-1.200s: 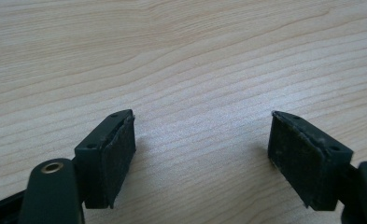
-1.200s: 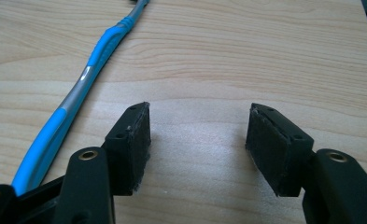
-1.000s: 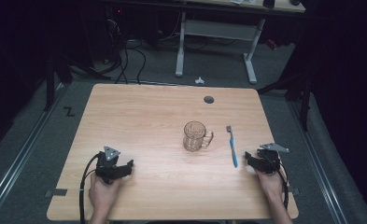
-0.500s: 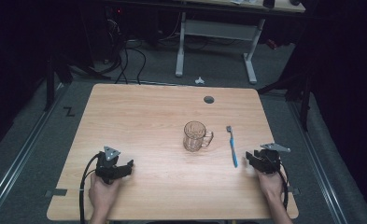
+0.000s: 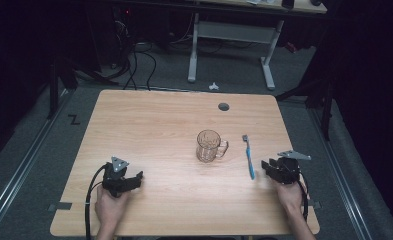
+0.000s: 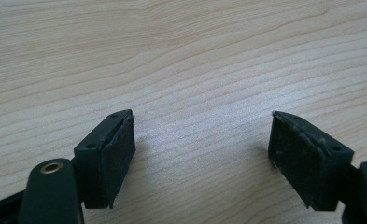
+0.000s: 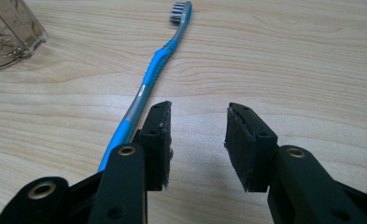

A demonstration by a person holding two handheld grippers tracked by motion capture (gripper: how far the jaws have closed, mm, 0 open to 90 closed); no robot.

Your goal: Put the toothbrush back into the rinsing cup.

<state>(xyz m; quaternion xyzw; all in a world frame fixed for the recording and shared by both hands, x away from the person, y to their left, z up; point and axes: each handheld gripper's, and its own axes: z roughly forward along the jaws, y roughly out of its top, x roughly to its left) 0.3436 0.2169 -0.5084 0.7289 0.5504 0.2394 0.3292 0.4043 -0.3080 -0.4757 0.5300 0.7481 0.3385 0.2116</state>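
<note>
On the light wooden table [image 5: 149, 125], lying flat near the right edge: a thin blue and grey plastic toothbrush [image 5: 248, 156], bristle end pointing away toward the far side, handle end pointing back toward the person. Lying alone, with nothing gripping it.

Just to the right of the toothbrush handle, sitting low on the wood: the black right gripper [image 5: 267, 166], held in the person's right hand [image 5: 290, 196]. Resting with jaws parted and a small gap between them, holding nothing. Seen from the right gripper view, the blue and grey toothbrush [image 7: 146, 88] running along just outside one jaw of the right gripper [image 7: 197, 140], very close to it, maybe touching, hard to tell. Only bare wood lying between the two black pads.

Just to the left of the toothbrush, standing upright: a clear glass mug with a bumpy pattern and a handle [image 5: 210, 146]. Handle sticking out toward the toothbrush, but not touching it. Peeking into the top left corner of the right gripper view as well [image 7: 8, 32].

Far over on the left side of the table, well apart from mug and toothbrush: the black left gripper [image 5: 138, 177], held in the person's left hand [image 5: 109, 207]. Jaws spread wide, gripping nothing, with only plain wood showing between them in the left gripper view [image 6: 202, 144].

Near the far edge of the table: a small round dark hole [image 5: 223, 106].
</note>
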